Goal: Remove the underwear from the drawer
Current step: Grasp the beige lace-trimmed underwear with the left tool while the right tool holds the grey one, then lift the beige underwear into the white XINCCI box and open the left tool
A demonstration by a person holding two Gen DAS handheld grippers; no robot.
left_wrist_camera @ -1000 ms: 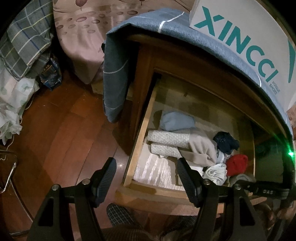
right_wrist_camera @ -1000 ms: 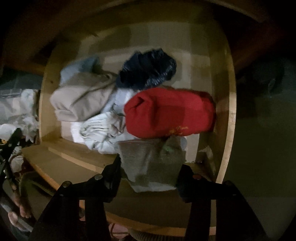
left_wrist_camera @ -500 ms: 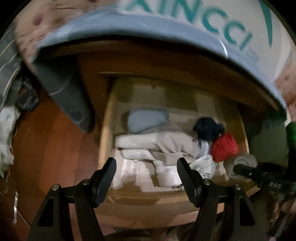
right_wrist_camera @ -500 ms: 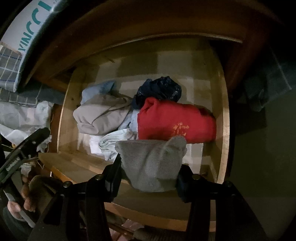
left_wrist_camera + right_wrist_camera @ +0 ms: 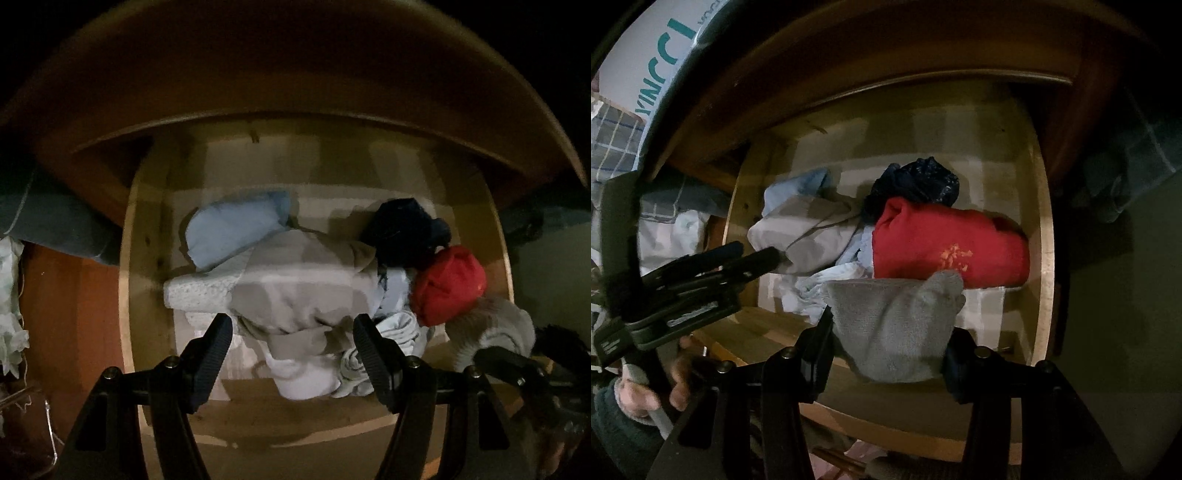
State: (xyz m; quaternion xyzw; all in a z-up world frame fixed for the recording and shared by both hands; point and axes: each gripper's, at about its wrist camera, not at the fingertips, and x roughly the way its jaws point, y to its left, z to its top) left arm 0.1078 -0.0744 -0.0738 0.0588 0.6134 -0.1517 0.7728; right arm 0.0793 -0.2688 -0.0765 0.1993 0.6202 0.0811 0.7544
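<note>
Drawer (image 5: 1043, 266) rear lies bare (clothes crowd front); right hand-held gripper (image 5: 886, 354) clamps grey underwear (image 5: 897, 325).

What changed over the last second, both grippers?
The left gripper swung in from beside the cabinet to hover open over the beige garment in the drawer. The right gripper stayed clamped on the grey garment, lifted slightly. Red bundle and the rest unmoved.
</note>
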